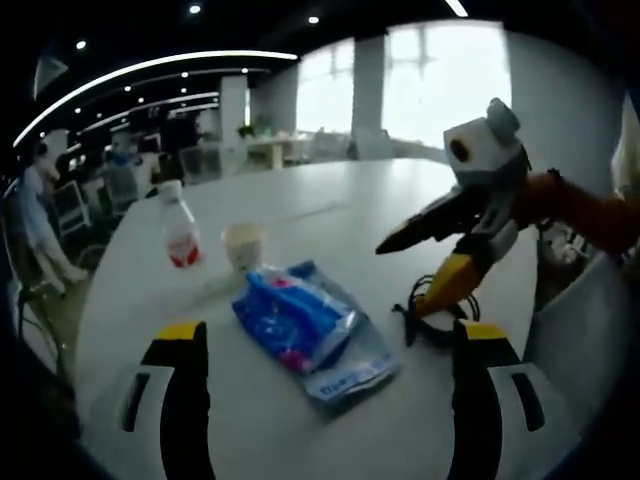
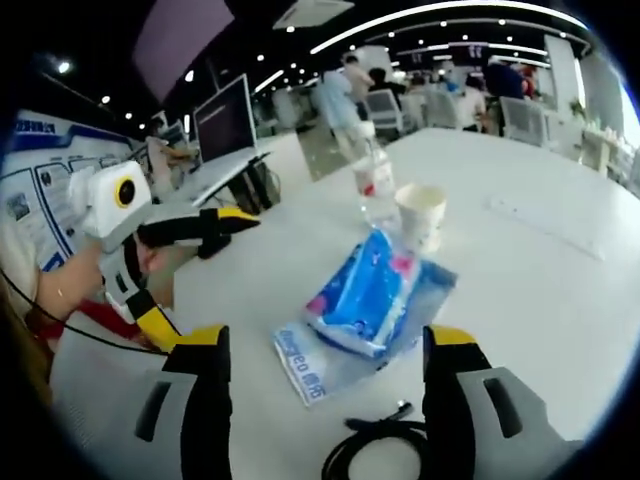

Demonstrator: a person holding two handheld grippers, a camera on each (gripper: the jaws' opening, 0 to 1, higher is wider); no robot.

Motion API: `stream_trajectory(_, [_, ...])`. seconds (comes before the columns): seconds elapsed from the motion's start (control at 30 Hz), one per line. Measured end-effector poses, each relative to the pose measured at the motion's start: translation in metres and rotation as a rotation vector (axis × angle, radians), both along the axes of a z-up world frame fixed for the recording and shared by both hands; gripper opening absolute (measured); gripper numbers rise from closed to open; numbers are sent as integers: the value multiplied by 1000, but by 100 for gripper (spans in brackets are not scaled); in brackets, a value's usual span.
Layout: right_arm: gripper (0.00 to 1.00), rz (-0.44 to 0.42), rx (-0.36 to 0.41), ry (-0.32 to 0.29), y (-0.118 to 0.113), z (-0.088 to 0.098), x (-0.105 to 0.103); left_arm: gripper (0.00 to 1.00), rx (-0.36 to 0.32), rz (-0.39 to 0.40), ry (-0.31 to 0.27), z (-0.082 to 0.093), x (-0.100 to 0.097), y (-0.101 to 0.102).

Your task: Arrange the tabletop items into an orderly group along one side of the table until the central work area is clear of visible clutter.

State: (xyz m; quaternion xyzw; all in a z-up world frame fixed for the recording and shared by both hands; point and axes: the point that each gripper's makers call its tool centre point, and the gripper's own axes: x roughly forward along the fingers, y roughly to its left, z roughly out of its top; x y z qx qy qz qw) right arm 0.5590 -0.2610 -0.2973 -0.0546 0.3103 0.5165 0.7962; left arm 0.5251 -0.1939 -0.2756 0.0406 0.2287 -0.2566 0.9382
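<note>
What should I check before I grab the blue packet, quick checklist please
1. Left gripper open with nothing between its jaws: ok.
2. Right gripper open with nothing between its jaws: ok.
3. Blue packet lying flat on the white table, ahead of both grippers: ok.
4. Paper cup and bottle upright behind the packet: ok.
5. Black cable close to the packet's near end, may snag: not ok.
6. Cup contents: cannot tell.

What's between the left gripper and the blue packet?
Nothing visible. The blue packet lies on bare white table just ahead of the open left gripper. The right gripper hovers off to the side over the black cable, not in the path.
</note>
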Motion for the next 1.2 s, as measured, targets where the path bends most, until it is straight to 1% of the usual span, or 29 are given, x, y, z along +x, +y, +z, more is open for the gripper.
stream_trajectory(0.17, [75,9,4,-17,11,-7,8,99,0,3,-3,0,0,3])
stream_trajectory(0.3, [68,11,-3,-14,19,-15,11,99,8,4,-5,1,-1,5])
stream_trajectory(0.37, [67,8,-3,-11,23,-18,14,99,9,4,-6,1,-2,7])
stream_trajectory(0.43, [68,8,2,-45,28,-19,20,99,0,5,-15,3,-3,7])
stream_trajectory(0.47, [67,3,-10,-67,29,-22,24,99,-3,6,-14,2,-4,8])
stream_trajectory(0.5, [66,-2,-16,-71,31,-24,26,99,-2,6,-13,2,-5,8])
stream_trajectory(0.57, [66,-3,-2,-69,35,-25,29,99,-2,4,-12,2,-7,8])
stream_trajectory(0.6, [65,-5,3,-51,38,-27,29,99,2,3,-9,1,-9,8])
stream_trajectory(0.67, [65,-11,4,-42,41,-31,31,99,4,3,-8,0,-11,8])
stream_trajectory(0.8, [61,0,-22,-35,46,-42,31,99,6,6,-2,-1,-15,8])
stream_trajectory(0.87, [59,7,-29,-31,48,-46,29,99,3,8,1,-1,-18,8])
stream_trajectory(0.9, [55,4,-38,-24,49,-50,29,99,0,8,1,-1,-19,8])
stream_trajectory(1.0, [44,2,-51,-20,50,-55,29,99,0,10,4,-1,-21,9])
stream_trajectory(1.1, [39,-3,-70,-26,49,-59,30,99,-9,15,1,0,-23,9])
stream_trajectory(1.13, [38,-9,-76,-20,48,-61,31,99,-21,15,-3,1,-23,8])
stream_trajectory(1.2, [34,-30,-60,2,49,-61,32,99,-36,20,1,1,-24,8])
